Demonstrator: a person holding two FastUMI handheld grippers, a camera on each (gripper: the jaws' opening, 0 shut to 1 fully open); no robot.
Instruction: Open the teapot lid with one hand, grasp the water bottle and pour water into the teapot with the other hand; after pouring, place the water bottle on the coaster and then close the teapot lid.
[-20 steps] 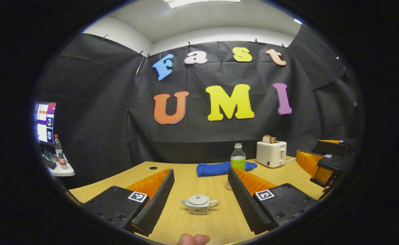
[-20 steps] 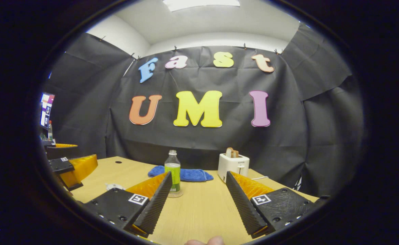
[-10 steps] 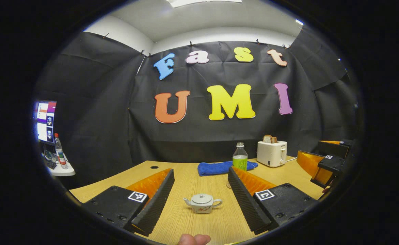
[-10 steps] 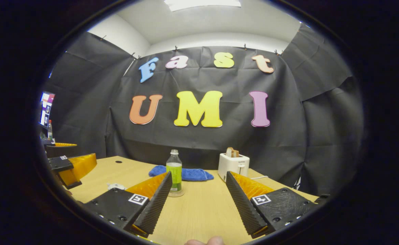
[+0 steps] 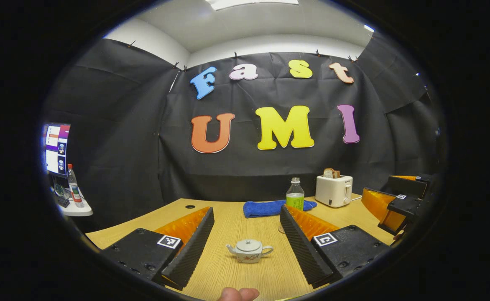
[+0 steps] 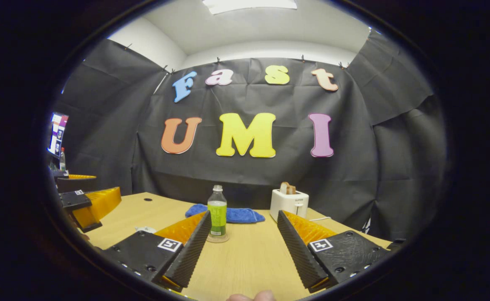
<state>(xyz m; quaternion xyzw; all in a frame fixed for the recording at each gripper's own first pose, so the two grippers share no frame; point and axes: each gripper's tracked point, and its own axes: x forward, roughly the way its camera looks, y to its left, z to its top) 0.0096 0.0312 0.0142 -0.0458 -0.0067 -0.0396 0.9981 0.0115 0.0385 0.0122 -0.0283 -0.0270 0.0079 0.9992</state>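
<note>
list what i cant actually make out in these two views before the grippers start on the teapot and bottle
- Coaster: in the right gripper view just a thin rim shows under the water bottle; in the left gripper view the left gripper's finger covers most of it.
- Water level: the bottle's label hides it.
- Teapot: in the right gripper view the right gripper's finger hides all but a sliver.
- Teapot pattern: too small in the left gripper view.

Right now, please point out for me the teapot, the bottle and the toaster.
teapot (image 5: 248, 253): left gripper view, on its body below the lid.
bottle (image 6: 217, 213): right gripper view, on its green label.
toaster (image 6: 289, 204): right gripper view, on its white front side.
</note>
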